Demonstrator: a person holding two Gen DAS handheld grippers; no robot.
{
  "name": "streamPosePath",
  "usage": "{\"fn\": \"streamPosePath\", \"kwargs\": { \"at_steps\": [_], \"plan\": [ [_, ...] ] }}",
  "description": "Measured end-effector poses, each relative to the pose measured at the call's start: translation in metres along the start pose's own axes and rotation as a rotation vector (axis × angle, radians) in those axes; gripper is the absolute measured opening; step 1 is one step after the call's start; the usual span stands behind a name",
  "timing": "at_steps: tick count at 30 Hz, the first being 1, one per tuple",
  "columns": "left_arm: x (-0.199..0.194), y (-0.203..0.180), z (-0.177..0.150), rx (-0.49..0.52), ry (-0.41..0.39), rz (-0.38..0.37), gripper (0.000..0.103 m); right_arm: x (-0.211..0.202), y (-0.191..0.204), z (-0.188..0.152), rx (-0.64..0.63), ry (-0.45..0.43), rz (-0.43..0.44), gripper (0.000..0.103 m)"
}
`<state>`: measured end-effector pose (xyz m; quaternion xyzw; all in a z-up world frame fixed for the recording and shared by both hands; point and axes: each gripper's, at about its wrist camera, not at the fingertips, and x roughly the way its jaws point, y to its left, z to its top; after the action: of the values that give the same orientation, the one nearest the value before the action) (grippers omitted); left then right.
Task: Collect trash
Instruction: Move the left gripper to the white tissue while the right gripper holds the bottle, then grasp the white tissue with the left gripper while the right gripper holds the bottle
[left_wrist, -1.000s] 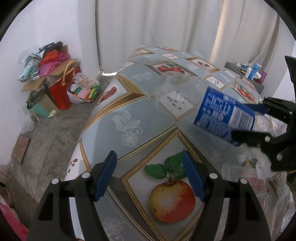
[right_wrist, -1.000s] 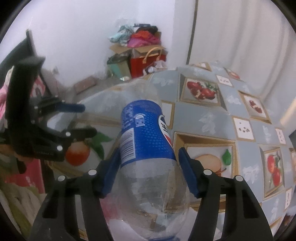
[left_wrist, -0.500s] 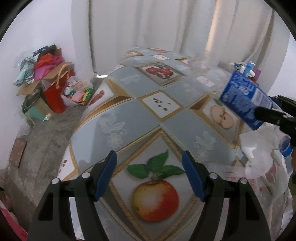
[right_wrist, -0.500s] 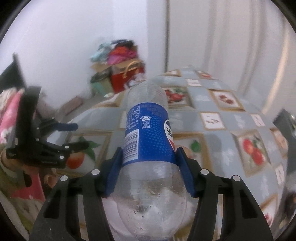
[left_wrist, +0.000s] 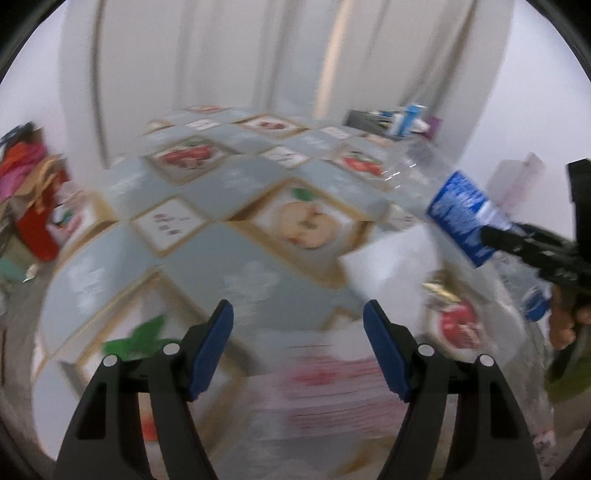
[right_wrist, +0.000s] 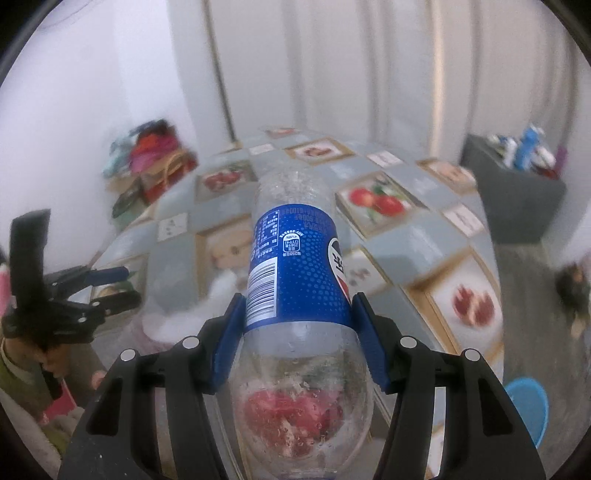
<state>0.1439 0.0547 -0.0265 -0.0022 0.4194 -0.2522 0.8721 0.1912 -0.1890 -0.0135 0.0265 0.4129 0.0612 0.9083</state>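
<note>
Now | one bottle (right_wrist: 299, 280), two grippers | your right gripper (right_wrist: 297, 332) fingers clamp the bottle's blue label, held above the counter (right_wrist: 424, 236) | your left gripper (left_wrist: 297, 349) fingers stand wide, nothing between.

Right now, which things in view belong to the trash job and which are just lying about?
Job:
- plastic bottle, clamped in right gripper
- white crumpled wrapper on the table
- left gripper, open and empty

Lying about:
- fruit-print tablecloth
- red bag with clothes pile by the wall
- bottles on dark stand
- blue basin
</note>
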Motion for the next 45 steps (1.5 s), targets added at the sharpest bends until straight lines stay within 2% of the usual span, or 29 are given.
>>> {"fn": "streamPosePath", "kwargs": {
  "at_steps": [2, 5, 11, 16, 24, 39, 45],
  "plan": [
    [0.004, -0.015, 0.003, 0.024, 0.010, -0.053, 0.071, -0.002, -0.007, -0.009, 0.036, 0.001, -0.015, 0.055],
    [0.011, -0.033, 0.007, 0.054, 0.024, -0.090, 0.071, -0.005, -0.015, -0.021, 0.082, 0.006, -0.031, 0.055],
    [0.037, -0.062, 0.013, 0.115, 0.077, -0.083, 0.071, -0.003, -0.030, -0.035, 0.154, 0.028, -0.069, 0.055],
    [0.049, -0.068, 0.012, 0.127, 0.106, -0.069, 0.062, -0.005, -0.040, -0.047, 0.203, 0.047, -0.100, 0.056],
    [0.061, -0.066, 0.012, 0.127, 0.143, -0.016, 0.051, -0.008, -0.048, -0.056, 0.252, 0.061, -0.078, 0.057],
    [0.062, -0.066, 0.016, 0.121, 0.146, 0.028, 0.021, 0.011, -0.047, -0.049, 0.235, 0.141, -0.049, 0.060],
    [0.060, -0.066, 0.018, 0.128, 0.130, 0.024, 0.009, 0.008, -0.048, -0.052, 0.246, 0.131, -0.054, 0.059]
  ]
}}
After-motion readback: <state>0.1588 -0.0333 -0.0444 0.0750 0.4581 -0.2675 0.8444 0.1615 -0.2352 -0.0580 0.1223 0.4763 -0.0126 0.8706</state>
